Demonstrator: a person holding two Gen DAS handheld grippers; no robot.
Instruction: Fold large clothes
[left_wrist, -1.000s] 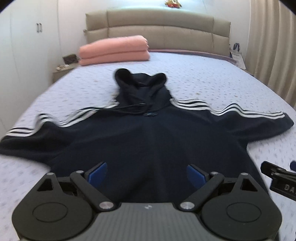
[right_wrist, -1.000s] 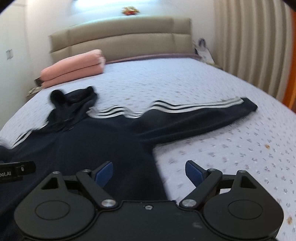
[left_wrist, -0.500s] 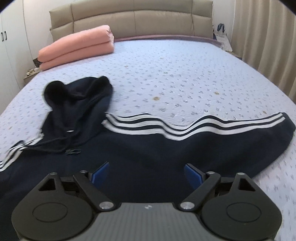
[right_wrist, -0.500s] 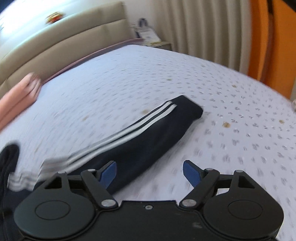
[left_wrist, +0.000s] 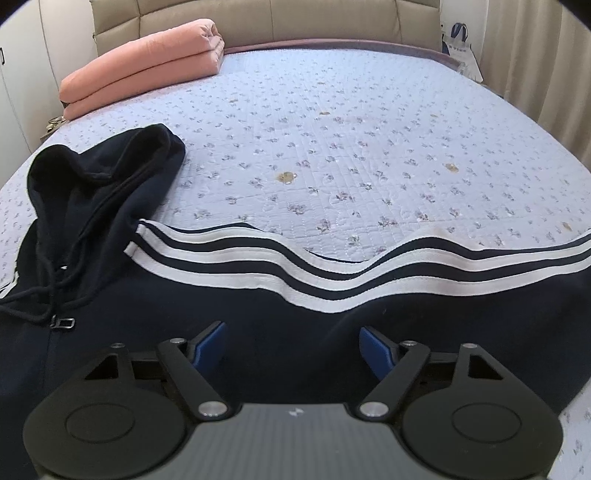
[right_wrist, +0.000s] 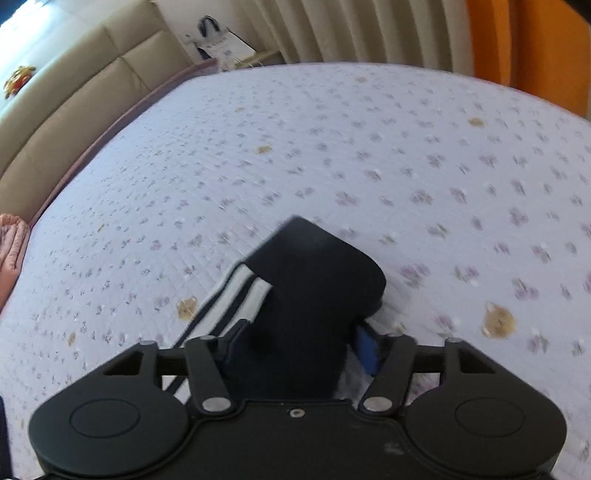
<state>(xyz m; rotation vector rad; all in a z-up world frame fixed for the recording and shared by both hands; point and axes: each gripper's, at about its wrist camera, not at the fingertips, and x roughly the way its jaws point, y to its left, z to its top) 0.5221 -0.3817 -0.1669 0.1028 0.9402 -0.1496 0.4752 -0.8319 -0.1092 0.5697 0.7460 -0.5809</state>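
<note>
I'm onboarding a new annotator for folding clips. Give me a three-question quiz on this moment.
1. True or false: the left gripper grips the hoodie.
2. What lies between the right gripper's fingers? A) sleeve cuff B) hood C) pink blanket
3. Fill in: the sleeve carries white ____.

Key: 1 false, its fingers are spread apart above the fabric; 2 A; 3 stripes.

Open quilt (left_wrist: 369, 147); folded pink blanket (left_wrist: 147, 62) far corner.
</note>
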